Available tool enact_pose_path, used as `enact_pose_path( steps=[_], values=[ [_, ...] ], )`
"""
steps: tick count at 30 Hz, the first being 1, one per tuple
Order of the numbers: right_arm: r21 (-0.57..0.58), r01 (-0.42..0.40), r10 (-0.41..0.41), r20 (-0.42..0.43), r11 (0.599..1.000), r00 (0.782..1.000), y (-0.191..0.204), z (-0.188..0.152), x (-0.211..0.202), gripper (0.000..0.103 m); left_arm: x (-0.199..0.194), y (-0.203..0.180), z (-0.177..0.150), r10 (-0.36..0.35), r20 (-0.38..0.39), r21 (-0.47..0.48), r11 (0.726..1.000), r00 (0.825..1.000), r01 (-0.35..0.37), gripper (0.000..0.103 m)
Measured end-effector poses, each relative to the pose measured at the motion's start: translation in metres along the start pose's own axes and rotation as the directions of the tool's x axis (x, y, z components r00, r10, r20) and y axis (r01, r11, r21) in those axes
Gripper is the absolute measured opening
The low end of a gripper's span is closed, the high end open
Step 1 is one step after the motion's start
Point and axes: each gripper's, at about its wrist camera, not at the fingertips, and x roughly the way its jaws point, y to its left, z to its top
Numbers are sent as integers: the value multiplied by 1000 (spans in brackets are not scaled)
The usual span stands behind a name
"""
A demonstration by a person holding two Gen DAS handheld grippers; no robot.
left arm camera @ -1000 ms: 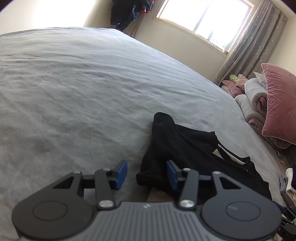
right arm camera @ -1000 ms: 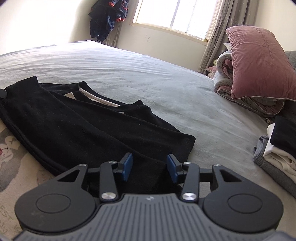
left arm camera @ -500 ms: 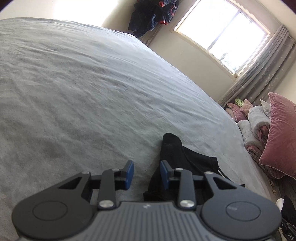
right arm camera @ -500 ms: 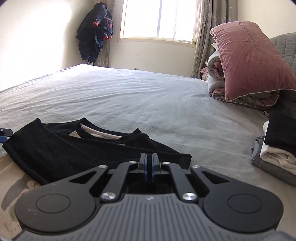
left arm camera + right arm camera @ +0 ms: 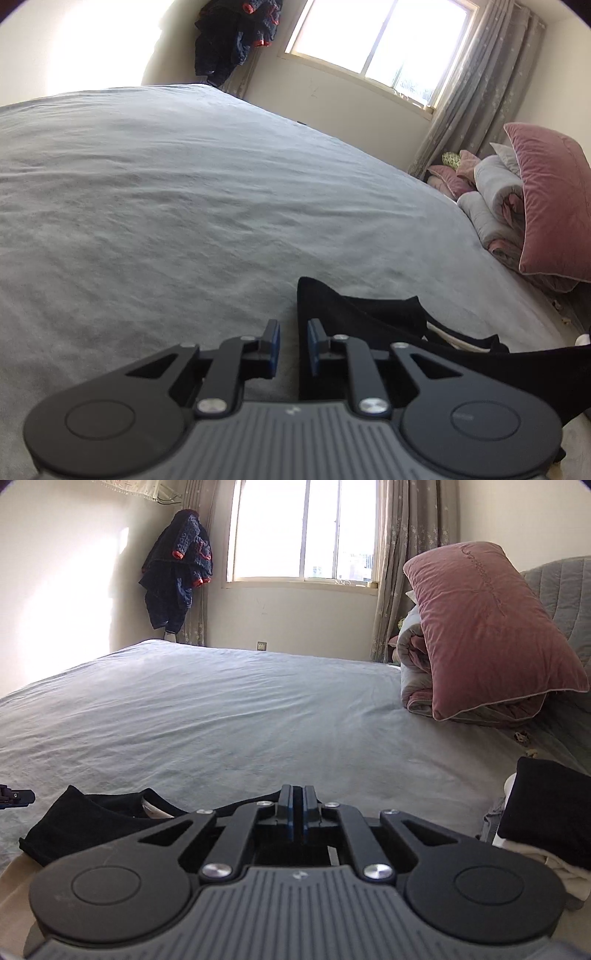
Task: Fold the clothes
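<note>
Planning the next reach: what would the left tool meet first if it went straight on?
Probably the black garment's raised corner just ahead of the left tool, then the grey bedsheet; depth is unclear.

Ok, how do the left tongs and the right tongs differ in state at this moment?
The left tongs show a narrow gap between the blue pads, having just been closing; the right tongs are fully shut. The edge of the black top stands in the left tongs' gap, seemingly not yet pinched; the right tongs appear to pinch its fabric. Shared: both point across the grey bed at the same top.
</note>
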Motion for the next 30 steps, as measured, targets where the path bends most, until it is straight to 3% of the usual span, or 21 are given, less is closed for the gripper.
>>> enact_pose_path(
  steps=[5, 6, 10, 15, 18, 21, 28, 29, 30],
  values=[
    [115, 53, -33, -172, 992, 985, -29, -41, 44, 8, 9, -3, -16, 121, 19, 140, 983, 993, -122, 16],
    [132, 64, -37, -194, 989, 980, -34, -47, 49, 8, 9, 1, -15, 128, 7, 142, 982, 992, -128, 11],
    [190, 122, -79, -220, 974, 972, -49, -58, 46, 21, -2, 13, -3, 163, 9, 136, 977, 987, -163, 10],
    [266, 74, -30, -166, 961, 986, -60, -53, 22, 32, -25, 17, 9, 32, 28, 40, 999, 999, -33, 10],
    [292, 20, 35, -181, 956, 983, -55, -54, 16, 36, -25, 1, 4, -13, -15, 109, 994, 1000, 15, 11],
    [344, -12, 88, -206, 939, 975, -52, -62, 15, 40, -17, -11, -9, 14, -76, 180, 984, 997, 0, 11],
    [480, -22, 128, -191, 877, 973, -56, -82, 23, 39, -19, 0, -32, 94, -64, 232, 970, 994, -77, 8],
    [503, -26, 137, -186, 864, 973, -57, -83, 24, 33, -21, 1, -34, 90, -50, 245, 967, 995, -75, 8],
    [524, -29, 145, -182, 851, 972, -57, -83, 24, 16, -23, 2, -35, 91, -47, 251, 965, 995, -77, 8]
  ],
)
